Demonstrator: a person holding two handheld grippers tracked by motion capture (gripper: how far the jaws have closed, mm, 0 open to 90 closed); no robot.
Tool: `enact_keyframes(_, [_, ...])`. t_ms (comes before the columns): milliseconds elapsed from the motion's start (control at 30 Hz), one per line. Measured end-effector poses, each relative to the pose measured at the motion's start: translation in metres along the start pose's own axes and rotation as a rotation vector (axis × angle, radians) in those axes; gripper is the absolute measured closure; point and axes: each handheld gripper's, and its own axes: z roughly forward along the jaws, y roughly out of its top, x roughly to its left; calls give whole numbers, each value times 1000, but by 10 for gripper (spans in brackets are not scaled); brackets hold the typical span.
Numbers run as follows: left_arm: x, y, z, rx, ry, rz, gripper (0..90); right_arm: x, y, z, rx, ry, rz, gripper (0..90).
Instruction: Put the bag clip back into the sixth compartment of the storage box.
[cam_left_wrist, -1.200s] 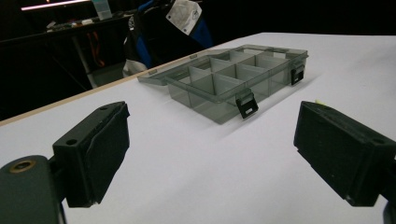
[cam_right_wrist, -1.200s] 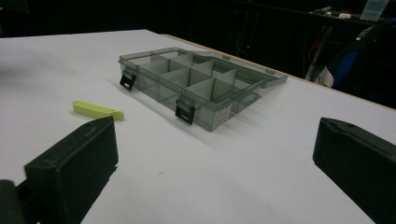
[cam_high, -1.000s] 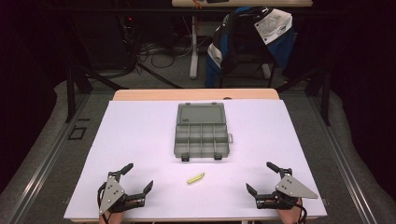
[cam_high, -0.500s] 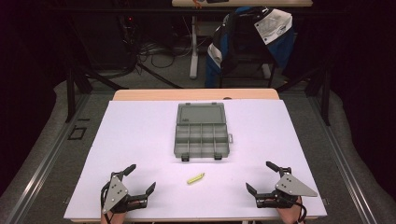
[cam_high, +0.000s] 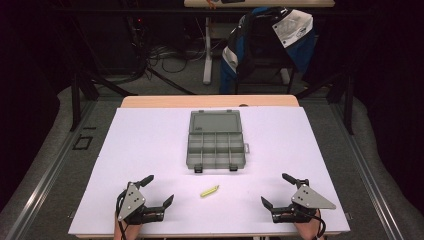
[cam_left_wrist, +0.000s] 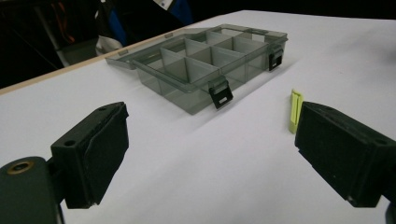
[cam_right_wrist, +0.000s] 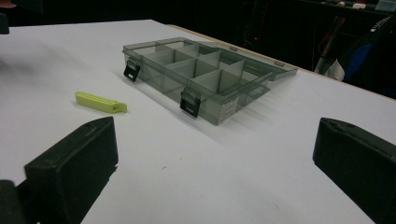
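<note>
Lying between both gaping tongs (cam_high: 159, 191) (cam_high: 273, 190), yellow clip (cam_high: 209, 190).

White table (cam_high: 150, 145) w/ open compartment box (cam_high: 216, 147), yellow-green clip (cam_high: 209, 191).

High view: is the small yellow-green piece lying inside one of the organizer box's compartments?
No. The yellow-green piece lies on the bare white table, in front of the open organizer box and apart from it.
</note>
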Motion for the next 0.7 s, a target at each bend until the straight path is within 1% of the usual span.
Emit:
enact_keyframes(33, [-1, 2, 3, 8, -11, 1, 97, 0, 0, 0, -1, -2, 0, 0])
enact_keyframes(100, [-2, 3, 5, 16, -19, 0, 97, 0, 0, 0, 2, -3, 3, 0])
enact_keyframes(267, [-4, 7, 10, 25, -32, -4, 97, -1, -1, 2, 1, -2, 7, 0])
enact_keyframes(367, [-5, 9, 14, 41, -36, -4, 97, -1, -1, 1, 16, 5, 5, 0])
enact_keyframes(567, [-8, 15, 22, 59, -46, -10, 97, -1, -1, 0, 16, -1, 8, 0])
enact_keyframes(700, [-10, 19, 29, 90, -45, -1, 97, -1, -1, 0, 18, 1, 7, 0])
